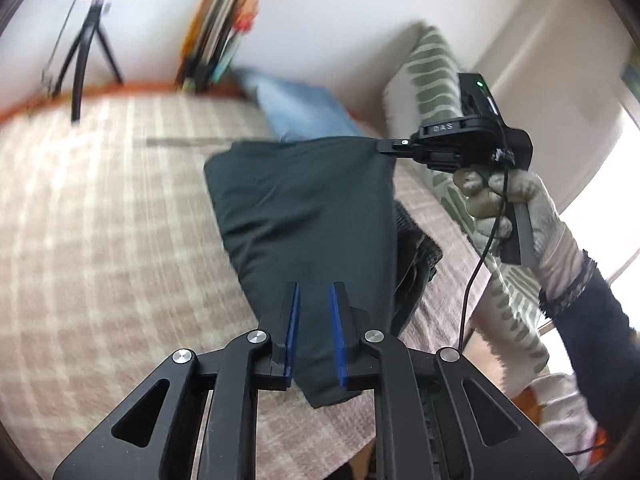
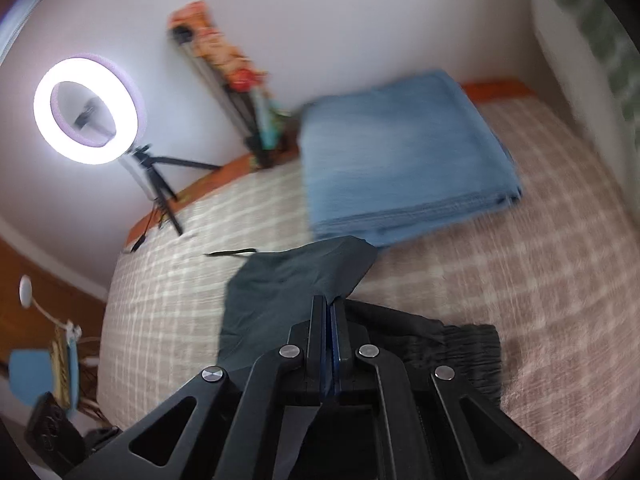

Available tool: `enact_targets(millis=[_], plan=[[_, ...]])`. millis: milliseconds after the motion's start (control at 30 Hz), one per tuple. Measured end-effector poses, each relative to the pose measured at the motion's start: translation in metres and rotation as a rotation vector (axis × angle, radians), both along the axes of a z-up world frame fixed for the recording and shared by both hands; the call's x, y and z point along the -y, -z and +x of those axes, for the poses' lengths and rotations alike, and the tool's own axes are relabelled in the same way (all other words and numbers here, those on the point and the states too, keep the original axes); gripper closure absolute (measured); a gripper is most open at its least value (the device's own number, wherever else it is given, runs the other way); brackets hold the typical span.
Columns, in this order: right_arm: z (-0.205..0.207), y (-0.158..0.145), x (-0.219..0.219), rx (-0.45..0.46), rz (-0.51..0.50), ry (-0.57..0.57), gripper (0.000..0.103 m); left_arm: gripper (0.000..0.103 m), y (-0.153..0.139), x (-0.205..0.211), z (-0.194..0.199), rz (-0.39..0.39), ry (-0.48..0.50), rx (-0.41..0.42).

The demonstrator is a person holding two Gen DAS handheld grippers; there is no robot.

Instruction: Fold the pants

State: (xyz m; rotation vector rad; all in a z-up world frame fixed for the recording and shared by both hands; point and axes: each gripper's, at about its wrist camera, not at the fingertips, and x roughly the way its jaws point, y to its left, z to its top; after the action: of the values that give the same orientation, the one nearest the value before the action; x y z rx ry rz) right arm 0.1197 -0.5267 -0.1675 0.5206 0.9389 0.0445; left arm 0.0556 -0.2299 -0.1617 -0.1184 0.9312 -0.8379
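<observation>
Dark pants [image 1: 304, 216] lie mid-bed, one panel lifted off the checked bedspread [image 1: 100, 208] so it can swing over as a fold. Right gripper [image 1: 386, 145], held by a gloved hand [image 1: 516, 204], has fingers clamped on the far right corner, keeping that edge taut. Left gripper [image 1: 314, 332] straddles the near corner w/ fingers narrow, blue pads [image 1: 292, 328] not pressing the cloth. Folded jeans [image 2: 404, 152] sit at the far side, out of the way, near a ring light [image 2: 86, 110].
</observation>
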Motion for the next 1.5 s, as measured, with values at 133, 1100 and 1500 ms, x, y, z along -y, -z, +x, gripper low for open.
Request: enact_targets(millis=[133,1100,1500], plan=[[0.007,0.026,0.011,-0.031,0.028,0.008,0.103,0.074,0.002,0.019,-0.007,0.024,0.027,0.022],[-0.050,0.066,-0.041,-0.050,0.153,-0.202,0.049,0.097,0.064,0.029,0.071,-0.006,-0.005,-0.209],[-0.016,0.085,-0.073,-0.052,0.121,-0.268,0.067,0.097,0.069,0.040,0.073,0.022,0.000,-0.177]])
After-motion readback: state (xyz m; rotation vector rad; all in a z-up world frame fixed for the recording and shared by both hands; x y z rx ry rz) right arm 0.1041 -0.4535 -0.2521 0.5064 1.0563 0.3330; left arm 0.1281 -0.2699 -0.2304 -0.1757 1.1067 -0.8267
